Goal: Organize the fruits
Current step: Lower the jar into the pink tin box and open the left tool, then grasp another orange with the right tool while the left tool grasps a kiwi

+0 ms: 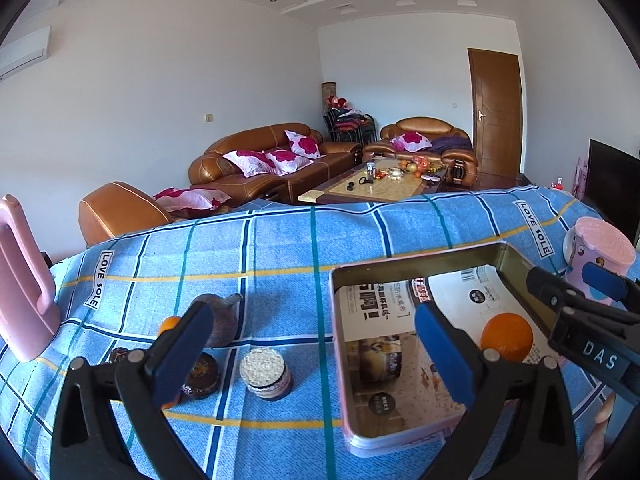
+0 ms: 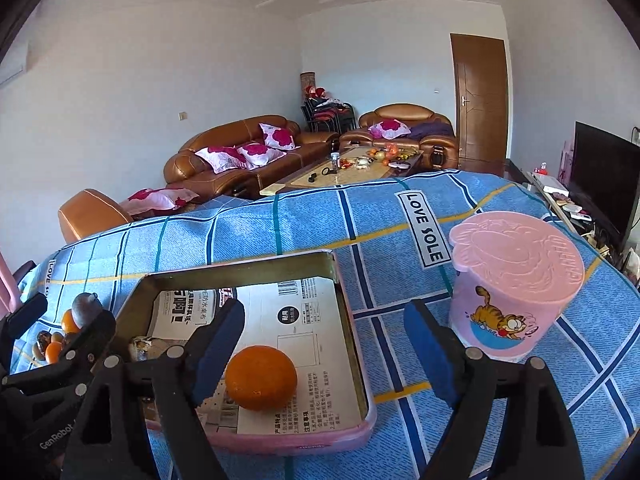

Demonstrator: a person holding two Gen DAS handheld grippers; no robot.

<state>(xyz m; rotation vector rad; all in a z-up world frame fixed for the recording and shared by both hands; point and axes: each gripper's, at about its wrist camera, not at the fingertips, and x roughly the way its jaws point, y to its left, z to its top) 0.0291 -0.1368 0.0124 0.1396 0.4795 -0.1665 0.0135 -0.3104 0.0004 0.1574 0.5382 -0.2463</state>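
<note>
Fruit is what you are sorting, and one round orange (image 2: 261,377) already lies loose on the printed paper lining of the shallow pink-rimmed metal tray (image 2: 362,432), toward the tray's near right corner. Your right claw (image 2: 324,350) stands spread just behind it, one blue pad beside the orange without pressing it and the other out over the cloth, so nothing is pinched. Your left claw (image 1: 314,354) is spread wide too and holds nothing; one finger hangs over the tray, the other over the clutter to the tray's left. That clutter sits on the blue checked cloth covering the desk (image 1: 280,248): a small orange fruit (image 1: 169,324) beside a dull brownish pear-shaped piece (image 1: 222,320), with a small jar with a pale grainy top (image 1: 265,374) and a dark round lid (image 1: 202,374) nearer you. The tray looks meant as the collecting spot, so the fruits on the left probably go in next. A pink lidded tub with a cartoon cat (image 2: 514,284) stands upright right of the tray, well clear of it.
</note>
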